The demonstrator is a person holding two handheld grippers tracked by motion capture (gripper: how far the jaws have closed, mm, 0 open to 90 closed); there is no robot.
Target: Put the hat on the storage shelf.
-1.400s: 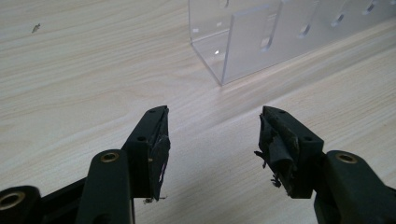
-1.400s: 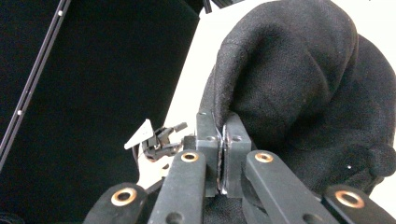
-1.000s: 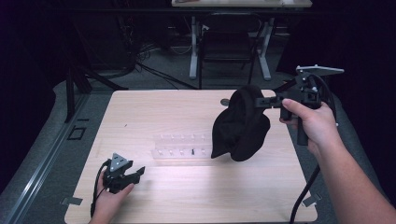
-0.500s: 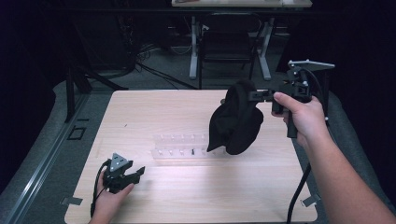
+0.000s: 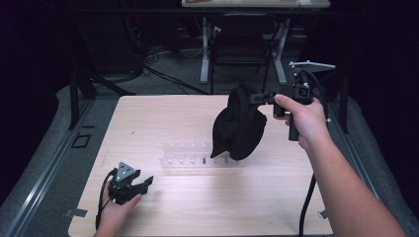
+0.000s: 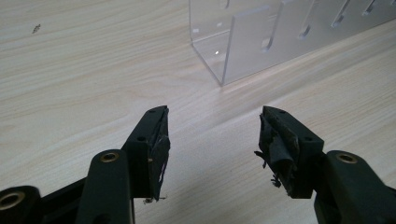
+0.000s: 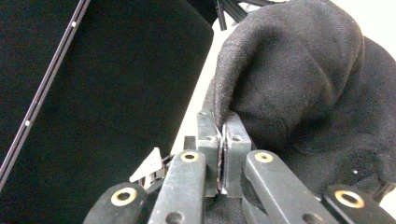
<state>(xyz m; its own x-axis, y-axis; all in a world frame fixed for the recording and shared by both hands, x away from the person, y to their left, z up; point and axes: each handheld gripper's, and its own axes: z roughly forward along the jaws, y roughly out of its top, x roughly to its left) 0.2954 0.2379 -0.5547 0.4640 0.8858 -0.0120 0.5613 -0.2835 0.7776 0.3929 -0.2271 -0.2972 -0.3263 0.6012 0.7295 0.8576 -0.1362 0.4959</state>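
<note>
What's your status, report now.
Right gripper shut on black cloth, held above clear rack. Left gripper open, low over table. Nothing blocking.

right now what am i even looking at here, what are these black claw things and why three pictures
A person sits at a wooden table holding a hand tool with two jaws in each hand. One picture is taken from above; the other two come from cameras riding on the tools. The left gripper rests low near the table, jaws apart, facing a clear plastic rack. The right gripper is raised, its jaws pinched on a black cloth that hangs above the rack.
</note>
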